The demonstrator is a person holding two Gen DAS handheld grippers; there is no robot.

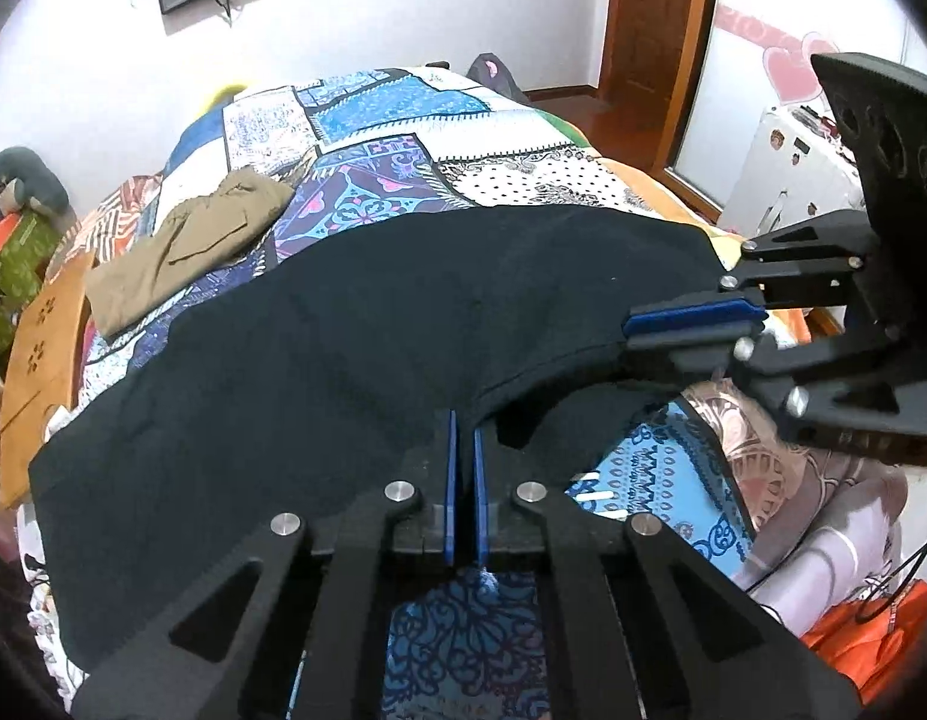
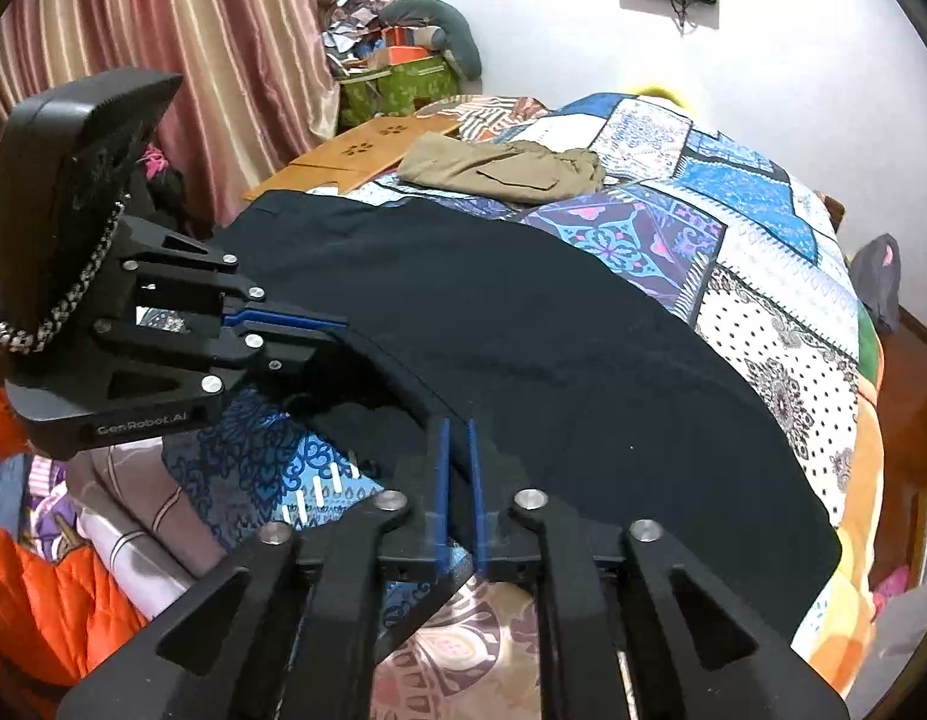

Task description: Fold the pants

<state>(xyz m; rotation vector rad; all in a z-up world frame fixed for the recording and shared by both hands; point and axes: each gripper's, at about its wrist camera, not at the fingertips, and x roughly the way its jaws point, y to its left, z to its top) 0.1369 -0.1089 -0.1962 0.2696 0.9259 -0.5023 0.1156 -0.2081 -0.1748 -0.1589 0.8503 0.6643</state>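
Both grippers pinched closed on the near edge of the black pants (image 1: 355,324), which lie spread across the patchwork bed (image 1: 367,120): left gripper (image 1: 463,420), right gripper (image 2: 457,426). Risk: thin hem slips out if one side lifts faster (fabric sags between them). Near underside and far leg ends hidden.
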